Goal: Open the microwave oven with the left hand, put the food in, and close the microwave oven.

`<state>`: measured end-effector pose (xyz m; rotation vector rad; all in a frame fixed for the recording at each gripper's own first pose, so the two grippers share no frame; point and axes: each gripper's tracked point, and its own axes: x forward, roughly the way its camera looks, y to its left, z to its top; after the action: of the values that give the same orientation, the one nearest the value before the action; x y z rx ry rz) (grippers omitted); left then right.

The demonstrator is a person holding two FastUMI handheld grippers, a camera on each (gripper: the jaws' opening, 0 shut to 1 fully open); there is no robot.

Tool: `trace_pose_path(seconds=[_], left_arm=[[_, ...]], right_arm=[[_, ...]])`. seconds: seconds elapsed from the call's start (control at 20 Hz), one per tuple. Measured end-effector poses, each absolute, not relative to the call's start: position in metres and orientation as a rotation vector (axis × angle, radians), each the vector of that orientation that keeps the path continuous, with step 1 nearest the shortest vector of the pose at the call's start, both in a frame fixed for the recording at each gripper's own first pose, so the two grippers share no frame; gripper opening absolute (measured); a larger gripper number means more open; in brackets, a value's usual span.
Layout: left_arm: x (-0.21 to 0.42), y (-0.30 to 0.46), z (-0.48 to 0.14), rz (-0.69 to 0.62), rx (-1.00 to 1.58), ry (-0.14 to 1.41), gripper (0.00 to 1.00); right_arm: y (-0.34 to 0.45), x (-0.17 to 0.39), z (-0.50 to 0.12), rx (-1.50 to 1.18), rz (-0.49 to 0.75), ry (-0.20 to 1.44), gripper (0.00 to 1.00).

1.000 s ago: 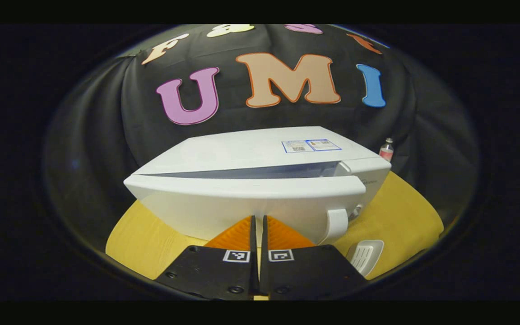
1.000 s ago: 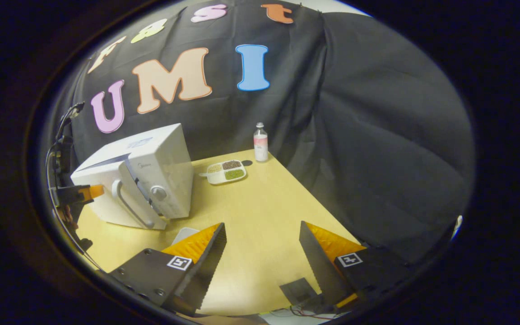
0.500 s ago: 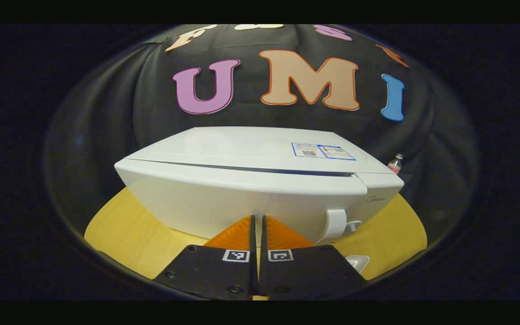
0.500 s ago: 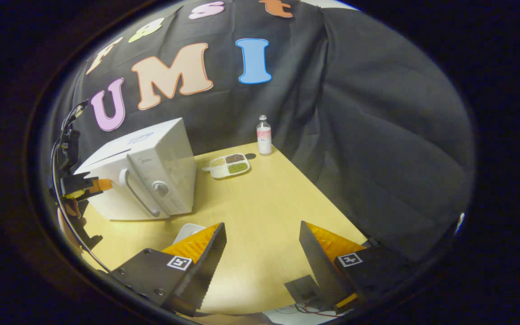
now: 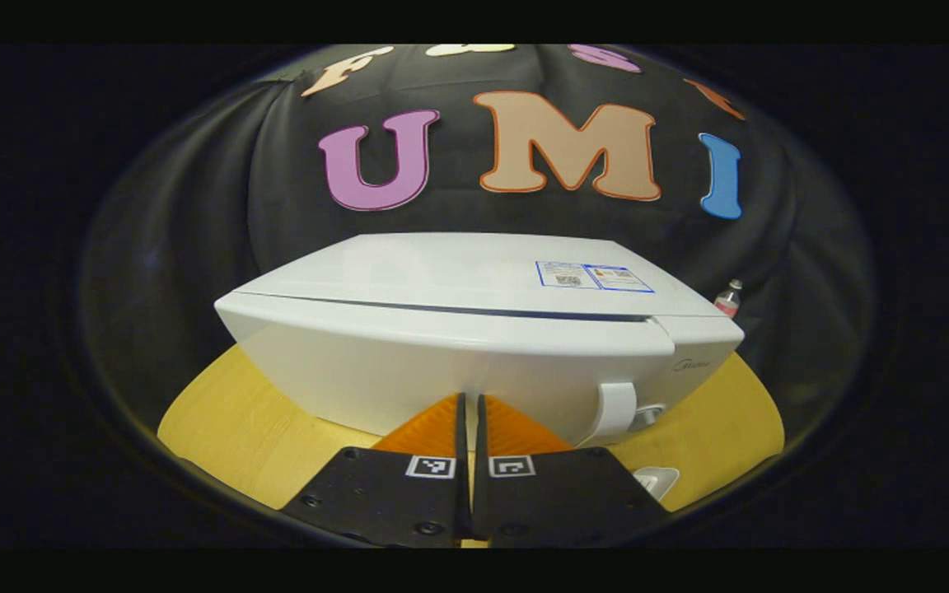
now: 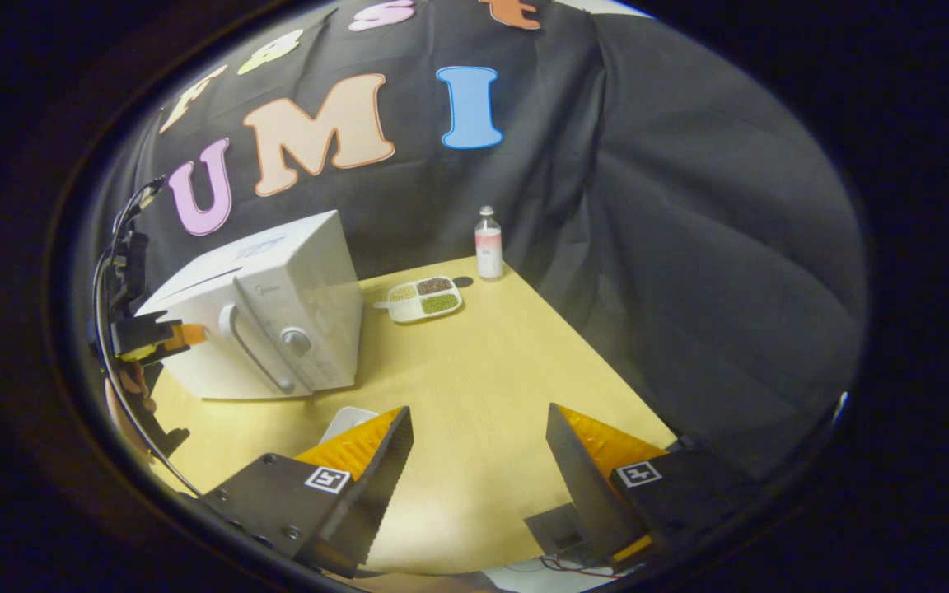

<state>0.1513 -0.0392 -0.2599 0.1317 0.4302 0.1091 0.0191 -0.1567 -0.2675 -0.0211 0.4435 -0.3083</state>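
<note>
Nearest, the left claw [image 5: 469, 403] is sitting with its fingers pressed together, empty, tips against the door of the boxy white microwave oven [image 5: 474, 346]; that door is lying flush, its curved white handle [image 5: 616, 408] just right of the tips; the right claw [image 6: 479, 436] is hovering spread wide over the pale yellow wooden surface [image 6: 474, 371]; farther back, a white divided tray of food [image 6: 423, 298] is resting beside the oven, a small clear bottle [image 6: 488, 244] behind it.
</note>
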Motion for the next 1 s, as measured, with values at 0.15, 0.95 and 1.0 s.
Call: trace_pose_path(seconds=[0.15, 0.95, 1.0], left_arm=[[0.153, -0.04, -0.258, 0.123, 0.128, 0.417, 0.0], [0.165, 0.013, -0.253, 0.37, 0.025, 0.388, 0.0], [0.164, 0.013, -0.254, 0.37, 0.026, 0.393, 0.0]], right_arm=[[-0.155, 0.022, -0.271, -0.018, -0.305, 0.455, 0.93], [-0.15, 0.038, -0.278, -0.076, -0.25, 0.493, 1.0], [-0.151, 0.036, -0.279, -0.077, -0.249, 0.497, 1.0]])
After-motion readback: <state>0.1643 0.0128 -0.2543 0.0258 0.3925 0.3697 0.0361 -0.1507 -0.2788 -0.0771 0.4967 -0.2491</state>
